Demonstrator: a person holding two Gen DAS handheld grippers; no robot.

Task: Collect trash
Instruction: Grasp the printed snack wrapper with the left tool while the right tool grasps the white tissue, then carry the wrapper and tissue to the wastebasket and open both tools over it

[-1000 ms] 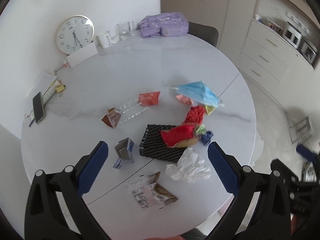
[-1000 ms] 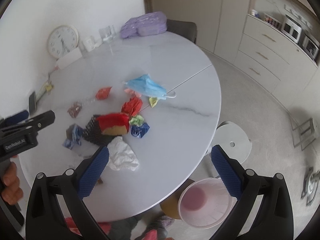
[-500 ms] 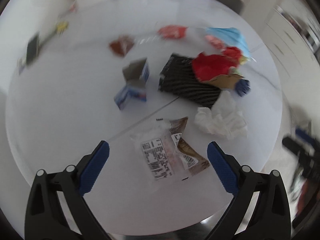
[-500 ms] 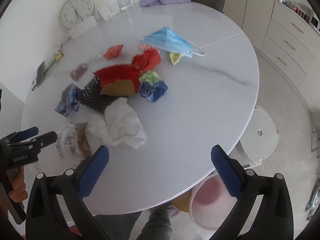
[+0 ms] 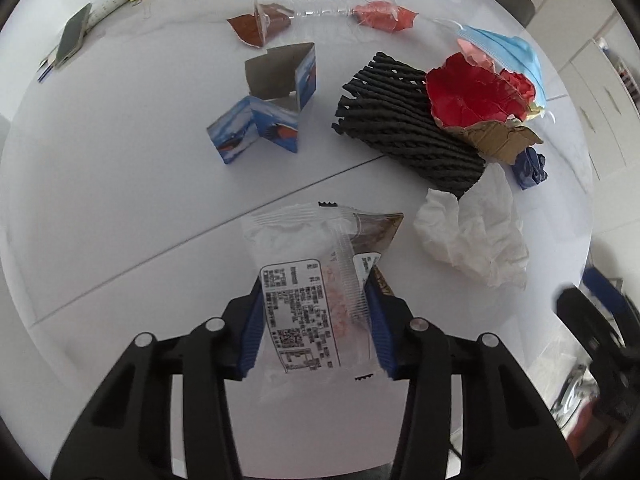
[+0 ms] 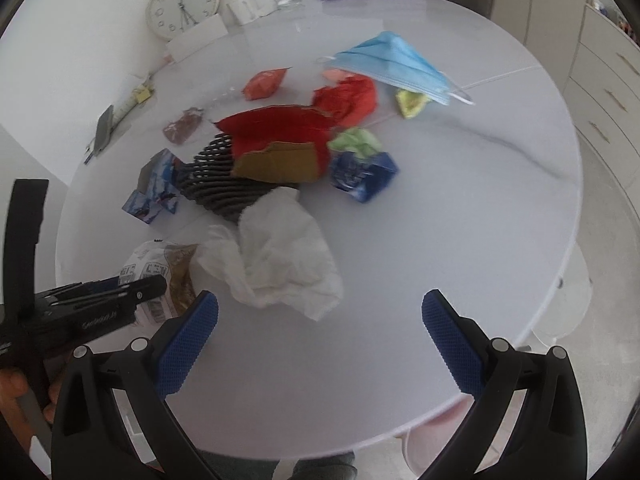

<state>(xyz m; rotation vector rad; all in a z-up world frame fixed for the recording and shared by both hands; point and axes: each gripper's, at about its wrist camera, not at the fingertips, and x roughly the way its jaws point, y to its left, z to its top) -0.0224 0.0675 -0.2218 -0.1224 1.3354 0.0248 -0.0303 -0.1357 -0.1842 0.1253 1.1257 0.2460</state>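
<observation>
Left gripper (image 5: 314, 322): jaws have just been closing; blue pads now flank a clear printed-label wrapper (image 5: 304, 280) and seem to touch its two long edges, so I judge it pinched
Right gripper (image 6: 320, 344): jaws spread wide, nothing between them, hovering over bare tabletop near the crumpled white tissue (image 6: 276, 264)
Wrapper position: flat on the round white table (image 5: 100, 208), near its front edge, partly overlying a brown packet (image 5: 378, 226)
Other trash: black foam netting (image 5: 404, 128), torn red cardboard (image 5: 472, 96), blue face mask (image 5: 508, 48), folded blue carton (image 5: 264, 120), all farther back in a loose cluster
Handling: wrapper looks thin, light, slippery film; likely to buckle or slide out, and the brown packet may lift with it
Where to hold: across the middle of the printed panel, where the film is doubled
Room: open tabletop left of the wrapper; tissue close on the right; table edge just below the jaws
Bin: pinkish container (image 6: 452, 420) barely visible beneath the table's near rim
</observation>
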